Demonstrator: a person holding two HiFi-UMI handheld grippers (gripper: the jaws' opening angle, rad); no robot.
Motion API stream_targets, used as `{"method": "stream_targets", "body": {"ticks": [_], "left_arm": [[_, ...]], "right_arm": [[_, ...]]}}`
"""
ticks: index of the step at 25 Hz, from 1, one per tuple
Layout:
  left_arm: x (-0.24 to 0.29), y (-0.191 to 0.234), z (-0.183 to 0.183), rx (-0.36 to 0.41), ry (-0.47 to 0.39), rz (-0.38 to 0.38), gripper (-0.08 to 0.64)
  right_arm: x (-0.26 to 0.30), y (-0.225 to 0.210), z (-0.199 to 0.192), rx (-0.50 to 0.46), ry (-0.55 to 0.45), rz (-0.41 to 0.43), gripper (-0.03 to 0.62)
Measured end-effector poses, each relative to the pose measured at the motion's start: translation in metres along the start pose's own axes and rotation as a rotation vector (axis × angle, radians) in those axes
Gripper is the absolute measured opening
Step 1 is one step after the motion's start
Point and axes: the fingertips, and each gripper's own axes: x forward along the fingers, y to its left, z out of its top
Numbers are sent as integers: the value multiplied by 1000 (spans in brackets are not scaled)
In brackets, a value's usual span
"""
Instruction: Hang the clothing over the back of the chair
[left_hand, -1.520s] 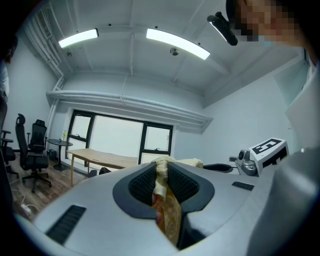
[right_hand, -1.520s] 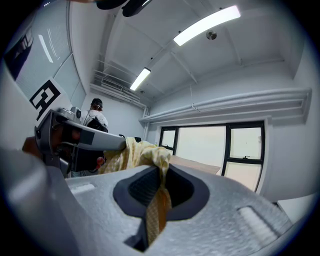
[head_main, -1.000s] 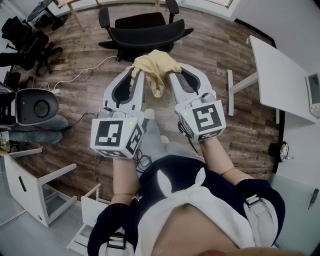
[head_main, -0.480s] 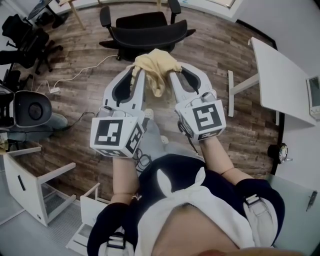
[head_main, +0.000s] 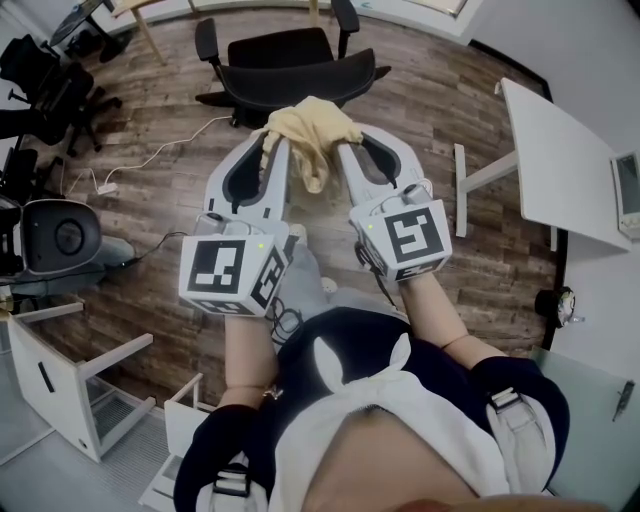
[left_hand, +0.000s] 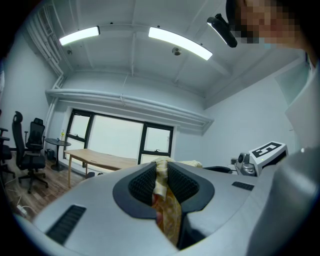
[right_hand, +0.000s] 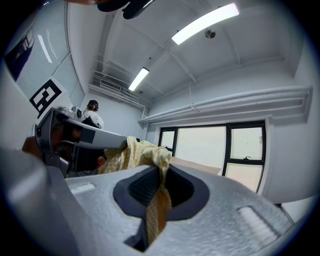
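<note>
Little has shifted in the head view since a moment earlier: the wooden floor (head_main: 440, 100) and the round grey machine (head_main: 62, 235) at the left have slid slightly towards the lower left, which suggests the person has edged forward; the two tools and their load sit in the same spot in the picture as before. The left hand-held gripper (head_main: 268, 142) and the right hand-held gripper (head_main: 352, 140) are held out side by side and level, with the clothing (head_main: 308, 135), a pale yellow garment, bunched between their tips and a fold hanging down in the gap. In the left gripper view the jaws are closed on a strip of the yellow fabric, which runs down between the ribbed pads; in the right gripper view the jaws likewise pinch a fold of the same cloth, and the rest of it spills over the top towards the other tool. So the pick-up looks done: the garment is lifted clear of the floor and carried by both tools at once. The chair (head_main: 290, 60), a black office chair, stands just ahead, with its back turned towards the person; in the head view the cloth sits just short of that back, and whether it touches cannot be told. What seems left is the last bit of the approach, lifting the garment over the top edge of the back, draping it so that it hangs on both sides, and then opening both sets of jaws and drawing away.
</note>
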Motion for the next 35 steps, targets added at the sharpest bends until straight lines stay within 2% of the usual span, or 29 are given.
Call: {"method": "stream_targets", "body": {"ticks": [8,17,23,35], "left_arm": [[30,23,11,-11,-7,-12,74],[56,35,38,10,-49,-27,74],[66,46,49,20,-47,-44,74],[88,62,69,26,-76,-85,74]], "right_arm": [[33,-16,6,-4,3,-11,26],[59,-41,25,-14,-16,-37,26],[75,-43,35,-19,-29,-29,26],[97,-64,51,-40,-40,-96,26]]}}
